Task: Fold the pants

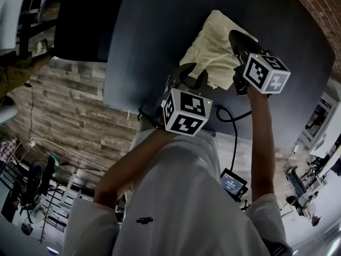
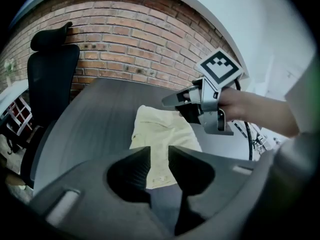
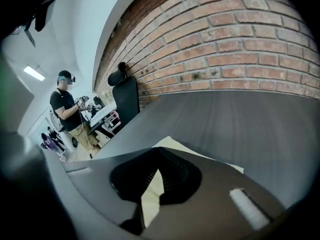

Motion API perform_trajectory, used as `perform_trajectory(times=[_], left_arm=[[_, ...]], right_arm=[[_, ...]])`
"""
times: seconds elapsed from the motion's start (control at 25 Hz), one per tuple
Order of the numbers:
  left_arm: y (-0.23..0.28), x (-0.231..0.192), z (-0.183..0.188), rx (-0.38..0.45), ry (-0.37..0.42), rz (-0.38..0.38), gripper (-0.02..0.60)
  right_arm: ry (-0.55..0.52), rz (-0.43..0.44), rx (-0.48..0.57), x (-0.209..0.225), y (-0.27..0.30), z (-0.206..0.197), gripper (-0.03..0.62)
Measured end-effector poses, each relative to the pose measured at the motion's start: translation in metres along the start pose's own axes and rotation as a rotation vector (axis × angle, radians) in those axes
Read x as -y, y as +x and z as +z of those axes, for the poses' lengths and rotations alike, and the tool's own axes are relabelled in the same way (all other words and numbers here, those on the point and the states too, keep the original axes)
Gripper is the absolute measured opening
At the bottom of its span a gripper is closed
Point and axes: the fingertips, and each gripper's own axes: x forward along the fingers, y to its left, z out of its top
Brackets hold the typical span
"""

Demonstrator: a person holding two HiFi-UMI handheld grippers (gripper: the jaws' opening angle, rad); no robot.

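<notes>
Dark table [image 1: 144, 36] bare left of folded pants [image 1: 213, 49]; left tongs [image 2: 159, 154] parted over near hem, right tongs [image 3: 159, 170] clenched

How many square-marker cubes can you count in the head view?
2. One cube sits at the table's near edge; the other cube is to its right, beside the pale pants. None looks hidden.

dark table [image 1: 144, 47] beside a red brick wall [image 2: 140, 39], black office chair [image 2: 50, 79] at its edge, standing person [image 3: 67, 111] far off
</notes>
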Motion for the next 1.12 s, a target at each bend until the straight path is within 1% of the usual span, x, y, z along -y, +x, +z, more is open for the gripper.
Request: perform_trajectory(times=[0.04, 0.12, 0.24, 0.36, 0.44, 0.52, 0.76, 0.92, 1.12], left_arm=[[-0.006, 0.001, 0.0, 0.007, -0.003, -0.004, 0.109], [-0.016, 0.001, 0.001, 0.018, -0.001, -0.007, 0.065], [-0.027, 0.006, 0.004, 0.03, 0.026, -0.005, 0.005], [-0.043, 0.009, 0.005, 0.041, 0.052, 0.008, 0.005], [-0.059, 0.007, 0.007, 0.055, 0.055, 0.026, 0.005], [-0.075, 0.014, 0.011, 0.072, 0.056, 0.033, 0.004], [-0.113, 0.071, 0.02, 0.134, 0.132, 0.012, 0.004], [-0.13, 0.112, 0.013, 0.16, 0.134, -0.009, 0.004], [-0.144, 0.162, 0.003, 0.184, 0.152, -0.041, 0.004]], right_arm=[[-0.003, -0.013, 0.011, -0.001, -0.008, -0.001, 0.006], [-0.008, -0.026, 0.033, -0.003, -0.022, -0.001, 0.006], [0.01, -0.027, 0.074, -0.007, -0.047, 0.001, 0.006], [0.01, -0.022, 0.124, -0.019, -0.075, 0.003, 0.006], [-0.006, -0.013, 0.154, -0.032, -0.091, 0.004, 0.006], [-0.017, 0.007, 0.18, -0.044, -0.109, 0.005, 0.006], [-0.073, 0.054, 0.24, -0.068, -0.177, -0.009, 0.006], [-0.104, 0.051, 0.25, -0.068, -0.221, -0.034, 0.006], [-0.099, 0.038, 0.261, -0.067, -0.274, -0.071, 0.006]])
